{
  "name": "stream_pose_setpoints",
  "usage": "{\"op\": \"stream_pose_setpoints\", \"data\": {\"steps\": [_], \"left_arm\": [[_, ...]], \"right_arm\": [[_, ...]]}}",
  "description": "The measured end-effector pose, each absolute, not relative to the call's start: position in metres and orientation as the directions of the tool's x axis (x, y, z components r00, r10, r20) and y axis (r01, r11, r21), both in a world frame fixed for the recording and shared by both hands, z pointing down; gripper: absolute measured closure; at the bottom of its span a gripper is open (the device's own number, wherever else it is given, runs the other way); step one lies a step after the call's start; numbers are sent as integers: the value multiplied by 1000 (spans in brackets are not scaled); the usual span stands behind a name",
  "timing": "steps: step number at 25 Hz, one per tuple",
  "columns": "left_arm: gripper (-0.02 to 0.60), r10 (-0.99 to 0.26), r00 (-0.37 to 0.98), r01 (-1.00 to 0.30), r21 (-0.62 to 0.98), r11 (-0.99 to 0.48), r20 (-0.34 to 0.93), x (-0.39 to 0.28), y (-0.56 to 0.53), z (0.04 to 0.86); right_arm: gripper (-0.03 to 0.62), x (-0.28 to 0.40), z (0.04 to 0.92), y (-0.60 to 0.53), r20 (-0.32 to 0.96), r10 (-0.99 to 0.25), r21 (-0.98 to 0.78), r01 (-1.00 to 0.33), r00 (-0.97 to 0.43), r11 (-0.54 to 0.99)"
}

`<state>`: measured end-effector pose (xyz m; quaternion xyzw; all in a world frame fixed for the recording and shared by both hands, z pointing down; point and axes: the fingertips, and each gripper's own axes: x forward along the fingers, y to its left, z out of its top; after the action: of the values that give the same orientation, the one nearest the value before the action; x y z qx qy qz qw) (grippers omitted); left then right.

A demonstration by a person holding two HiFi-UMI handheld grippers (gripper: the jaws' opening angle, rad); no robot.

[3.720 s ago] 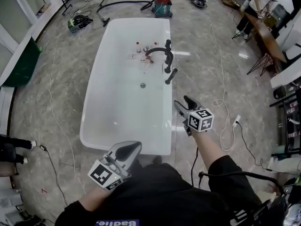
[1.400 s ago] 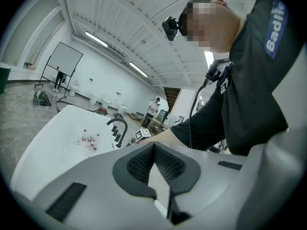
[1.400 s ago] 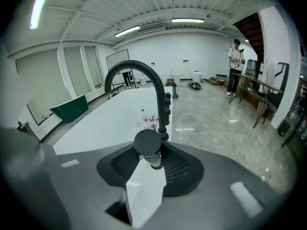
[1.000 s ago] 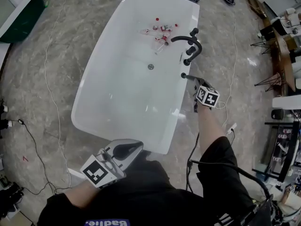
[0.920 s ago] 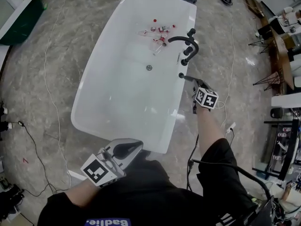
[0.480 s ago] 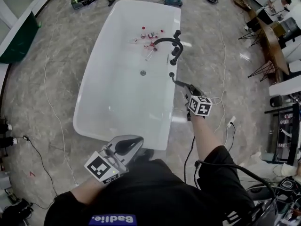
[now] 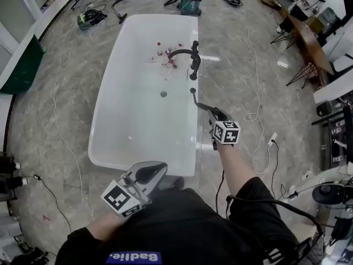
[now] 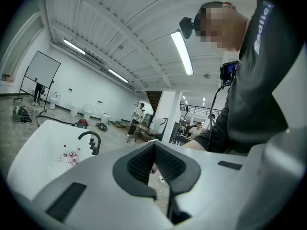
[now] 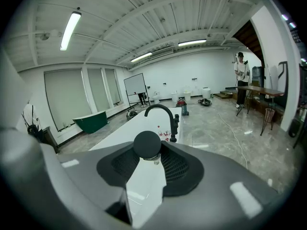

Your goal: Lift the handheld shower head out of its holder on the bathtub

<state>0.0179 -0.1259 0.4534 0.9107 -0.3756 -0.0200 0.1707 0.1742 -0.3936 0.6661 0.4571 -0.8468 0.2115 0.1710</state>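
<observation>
One step looks nearly done: right tongs [image 7: 213, 113] clamped on the handheld shower head [image 7: 197, 98], held just this side of the faucet [image 7: 185, 54] above the bathtub [image 7: 143, 126] rim. Holder too small to confirm clearance. Left tongs [image 7: 148, 174] closed, empty, well back from the faucet.

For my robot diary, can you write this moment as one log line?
right gripper: shut on shower head | left gripper: shut, empty | shower head: apart from faucet
</observation>
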Motion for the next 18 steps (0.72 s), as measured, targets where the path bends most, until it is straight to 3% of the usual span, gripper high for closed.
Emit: {"op": "stream_pose_setpoints", "data": {"steps": [10,18], "left_arm": [[588,-691,719,-677,301,-672,76,41,-100,429],[588,-624,781,-600,311,-737,28,37,-98,426]], "right_arm": [[462,193,635,-335,450,-716,-242,-845,-534,477],[462,178,605,-287,451,-731,-194,-855,-513,480]]}}
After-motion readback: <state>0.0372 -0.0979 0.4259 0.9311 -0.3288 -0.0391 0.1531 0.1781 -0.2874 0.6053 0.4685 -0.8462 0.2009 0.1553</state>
